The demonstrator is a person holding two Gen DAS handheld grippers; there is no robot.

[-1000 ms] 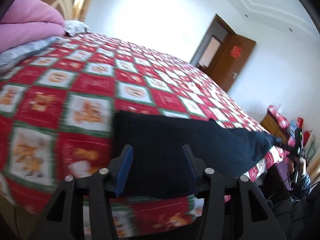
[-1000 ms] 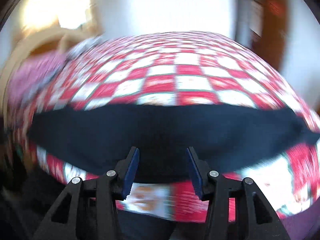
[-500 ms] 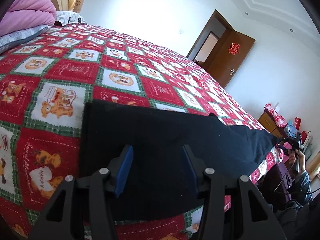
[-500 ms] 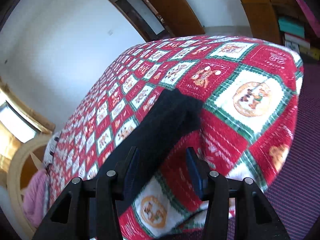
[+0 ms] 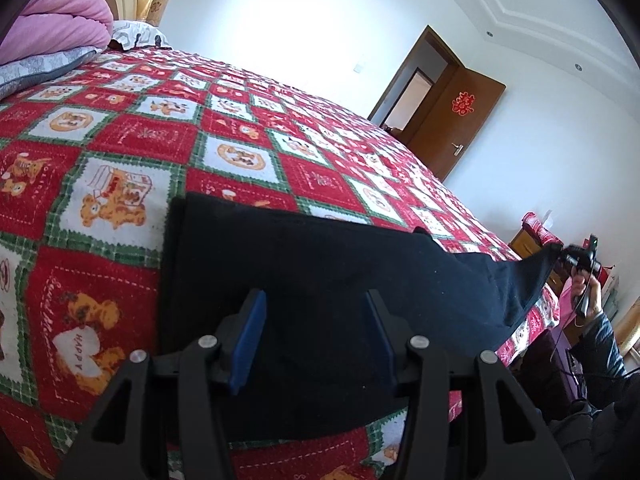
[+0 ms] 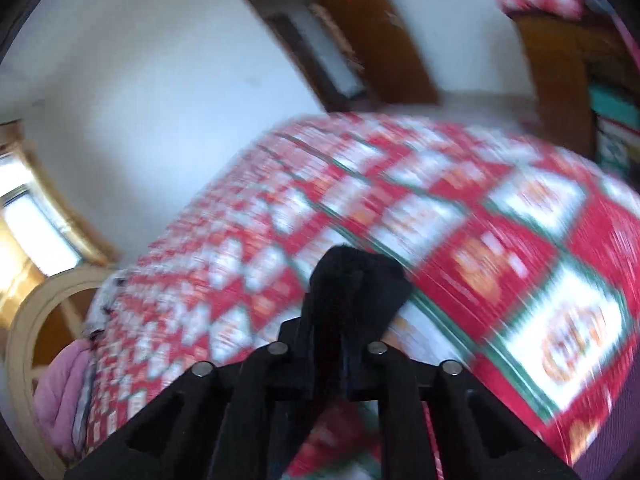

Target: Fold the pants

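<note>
Black pants (image 5: 320, 264) lie lengthwise near the front edge of the red checked bed cover (image 5: 140, 136). My left gripper (image 5: 314, 300) hovers over their near end, open, with flat cloth below and nothing pinched. At the far right my right gripper (image 5: 560, 250), held by a person's hand (image 5: 584, 284), lifts the pants' far end off the bed. The blurred right wrist view shows the jaws of that gripper (image 6: 336, 316) closing tight on a bunch of the black pants (image 6: 356, 280).
A pink quilt (image 5: 60, 28) and grey pillows (image 5: 40, 68) are piled at the headboard, back left. A brown door (image 5: 452, 120) stands open behind the bed. A wooden cabinet (image 5: 528, 240) stands beyond the bed's right corner. The bed edge drops off just below my left gripper.
My right gripper swung to the pants' far end, closed on it and lifted it off the cover. My left gripper stayed open over the near end, sinking slightly.
</note>
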